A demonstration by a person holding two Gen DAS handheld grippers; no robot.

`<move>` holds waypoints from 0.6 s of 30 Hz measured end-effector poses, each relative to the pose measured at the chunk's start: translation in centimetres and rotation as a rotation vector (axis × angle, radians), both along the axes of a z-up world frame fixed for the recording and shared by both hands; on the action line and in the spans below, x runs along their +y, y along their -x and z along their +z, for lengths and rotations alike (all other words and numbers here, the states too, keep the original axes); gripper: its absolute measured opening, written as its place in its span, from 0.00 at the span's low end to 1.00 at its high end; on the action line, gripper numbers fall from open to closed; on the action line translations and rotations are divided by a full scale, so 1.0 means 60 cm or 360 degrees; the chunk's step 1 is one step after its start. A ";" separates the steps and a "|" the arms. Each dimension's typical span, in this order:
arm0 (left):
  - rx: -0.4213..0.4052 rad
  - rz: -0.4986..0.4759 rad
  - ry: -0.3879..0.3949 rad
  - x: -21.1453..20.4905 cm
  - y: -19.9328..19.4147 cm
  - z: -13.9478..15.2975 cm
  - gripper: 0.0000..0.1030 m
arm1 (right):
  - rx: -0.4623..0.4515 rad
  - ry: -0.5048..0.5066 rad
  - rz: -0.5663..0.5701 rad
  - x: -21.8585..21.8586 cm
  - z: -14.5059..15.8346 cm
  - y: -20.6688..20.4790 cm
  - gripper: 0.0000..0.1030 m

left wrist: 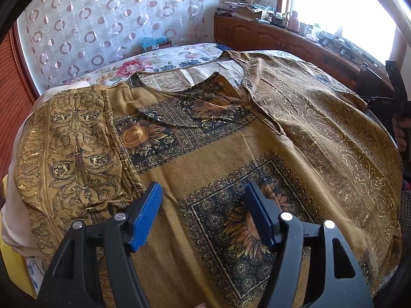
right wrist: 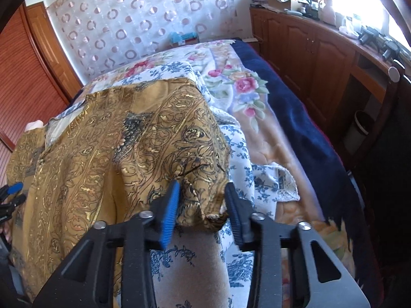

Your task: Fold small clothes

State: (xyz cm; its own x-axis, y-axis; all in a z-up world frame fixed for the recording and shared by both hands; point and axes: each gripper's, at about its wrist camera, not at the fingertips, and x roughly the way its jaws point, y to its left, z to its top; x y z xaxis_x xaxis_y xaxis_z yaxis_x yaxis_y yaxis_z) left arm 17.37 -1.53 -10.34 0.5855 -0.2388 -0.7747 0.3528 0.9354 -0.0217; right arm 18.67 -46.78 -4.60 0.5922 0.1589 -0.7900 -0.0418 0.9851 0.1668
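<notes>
A gold-brown shirt (left wrist: 205, 143) with dark sunflower panels lies spread on the bed, neckline towards the far end. Its left sleeve (left wrist: 69, 148) lies folded inward. My left gripper (left wrist: 203, 186) hovers open over the shirt's lower front, with nothing between its blue pads. In the right wrist view the shirt (right wrist: 90, 154) drapes across the left half. My right gripper (right wrist: 203, 187) is shut on the bunched end of the right sleeve (right wrist: 203, 205), and the fabric fills the gap from pad to pad. The right gripper (left wrist: 395, 97) also shows at the left view's right edge, held by a hand (left wrist: 400, 133).
Under the shirt lie a white cloth with blue flowers (right wrist: 244, 154) and a floral bedspread (right wrist: 239, 84) with a navy border (right wrist: 295, 107). A wooden cabinet (right wrist: 308, 51) with clutter on top runs along the right, with a waste bin (right wrist: 359, 131) beside it. A ring-patterned curtain (left wrist: 102, 25) hangs behind.
</notes>
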 end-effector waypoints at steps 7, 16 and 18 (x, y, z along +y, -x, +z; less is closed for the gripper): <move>0.0009 -0.0020 0.0002 -0.001 -0.002 -0.001 0.72 | -0.0132 0.0150 0.0017 0.019 0.023 0.007 0.10; 0.0011 -0.0037 -0.0010 -0.003 -0.001 -0.001 0.76 | -0.0466 0.0301 0.0250 0.115 0.101 0.011 0.10; 0.0010 -0.0037 -0.0010 -0.004 -0.001 -0.001 0.76 | -0.0486 0.0325 0.0334 0.149 0.104 0.008 0.10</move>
State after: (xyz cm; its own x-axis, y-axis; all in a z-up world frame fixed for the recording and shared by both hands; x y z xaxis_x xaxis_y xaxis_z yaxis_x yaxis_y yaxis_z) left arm 17.44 -1.77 -10.40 0.5747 -0.2477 -0.7800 0.3746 0.9270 -0.0184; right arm 18.20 -37.83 1.62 0.7756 0.1594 -0.6107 -0.2621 0.9615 -0.0819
